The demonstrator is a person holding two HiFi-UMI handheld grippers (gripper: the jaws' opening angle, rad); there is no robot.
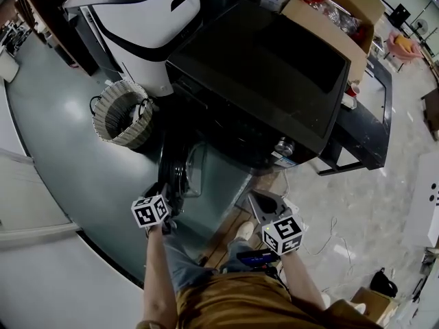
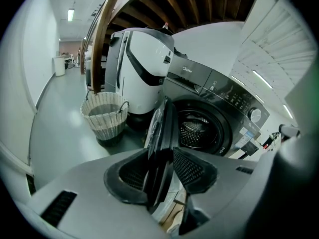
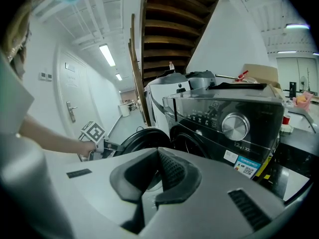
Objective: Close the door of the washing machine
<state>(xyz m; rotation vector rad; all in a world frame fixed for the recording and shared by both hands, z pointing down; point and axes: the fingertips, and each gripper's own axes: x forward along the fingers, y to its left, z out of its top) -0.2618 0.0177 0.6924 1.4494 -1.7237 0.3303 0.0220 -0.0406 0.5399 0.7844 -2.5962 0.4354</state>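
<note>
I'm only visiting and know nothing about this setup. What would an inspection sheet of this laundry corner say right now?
Surface: smooth grey-green floor.
Job's things: black washing machine, its door standing open, drum exposed.
Clutter: wicker basket beside a white appliance; open cardboard box beyond the machine.
Grippers: left gripper looks closed on the door's edge; right gripper shut, empty, short of the machine.
Cables: thin light cord on the floor to the right.
Surroundings: wooden staircase overhead.
</note>
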